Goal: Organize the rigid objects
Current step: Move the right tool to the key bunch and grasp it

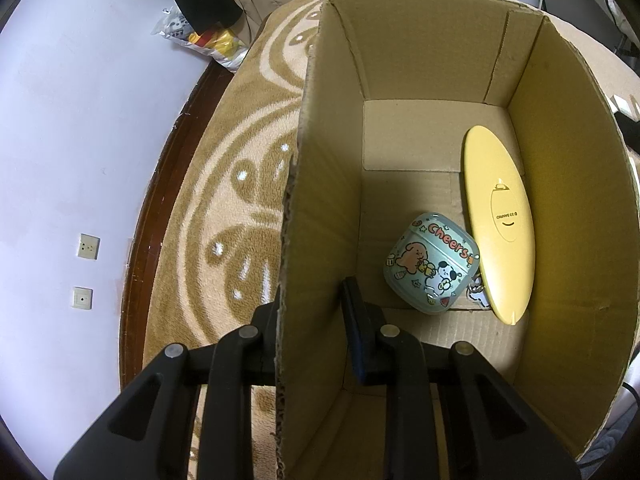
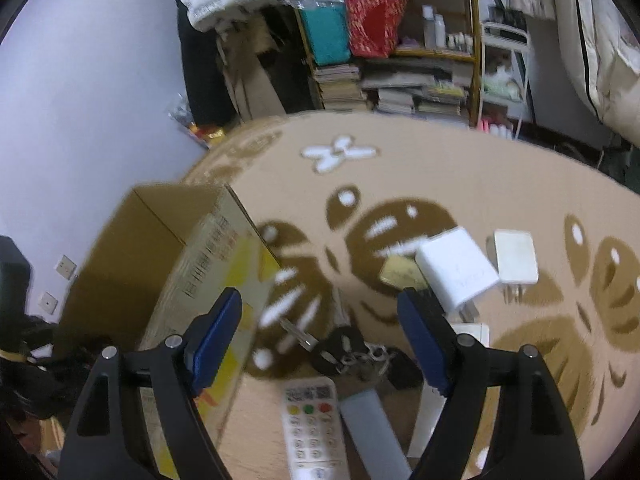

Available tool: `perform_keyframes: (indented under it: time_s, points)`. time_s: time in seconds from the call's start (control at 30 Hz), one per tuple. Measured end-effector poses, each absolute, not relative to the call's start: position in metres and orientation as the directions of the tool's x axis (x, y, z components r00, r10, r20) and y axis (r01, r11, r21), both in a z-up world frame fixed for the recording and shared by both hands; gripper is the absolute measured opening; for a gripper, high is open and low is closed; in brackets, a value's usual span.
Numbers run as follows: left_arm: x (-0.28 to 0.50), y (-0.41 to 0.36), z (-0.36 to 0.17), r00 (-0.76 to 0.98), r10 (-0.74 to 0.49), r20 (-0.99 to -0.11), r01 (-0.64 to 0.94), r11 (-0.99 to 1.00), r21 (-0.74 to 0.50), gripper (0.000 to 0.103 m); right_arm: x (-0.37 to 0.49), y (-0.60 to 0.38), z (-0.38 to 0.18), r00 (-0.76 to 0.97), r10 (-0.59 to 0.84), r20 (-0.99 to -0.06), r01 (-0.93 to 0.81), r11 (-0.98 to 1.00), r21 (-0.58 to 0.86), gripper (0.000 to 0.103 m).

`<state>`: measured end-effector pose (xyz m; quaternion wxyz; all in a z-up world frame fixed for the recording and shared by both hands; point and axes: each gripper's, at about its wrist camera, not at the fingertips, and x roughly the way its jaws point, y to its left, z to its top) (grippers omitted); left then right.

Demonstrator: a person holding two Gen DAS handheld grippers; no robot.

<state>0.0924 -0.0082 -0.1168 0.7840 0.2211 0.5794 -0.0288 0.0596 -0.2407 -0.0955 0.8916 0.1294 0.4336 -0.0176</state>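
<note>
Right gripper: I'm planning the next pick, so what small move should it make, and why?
Probably lower the right gripper onto the key bunch. Its jaws stand open and empty with the keys between the fingertips on the carpet, while the left gripper pinches the cardboard box wall, steadying it.

Tan carpet [image 2: 460, 184] w/ brown leaf pattern covers the floor. On it: cardboard box [image 2: 168, 256] at left; two white chargers [image 2: 456, 270] [image 2: 516, 258] side by side, gold card [image 2: 400, 274] touching the nearer one; key bunch [image 2: 348, 350]; white remote [image 2: 312, 424] beside a grey case [image 2: 372, 432]. Wood strip [image 1: 160, 184] edges the carpet.
</note>
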Motion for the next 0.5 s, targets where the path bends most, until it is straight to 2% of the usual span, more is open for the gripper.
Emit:
perform_keyframes:
  time_s: [0.3,0.5]
  points:
    - [0.092,-0.008,-0.117,0.326,0.211,-0.922,0.301,0.901,0.313,0.024,0.063,-0.251,-0.131,0.558,0.106,-0.823,0.167,0.957,0.237,0.084]
    - [0.092,-0.008,-0.117,0.327,0.213,-0.921,0.301,0.900,0.315,0.024,0.072,-0.248,-0.147,0.524,0.138,-0.841,0.148,0.957,0.249,0.074]
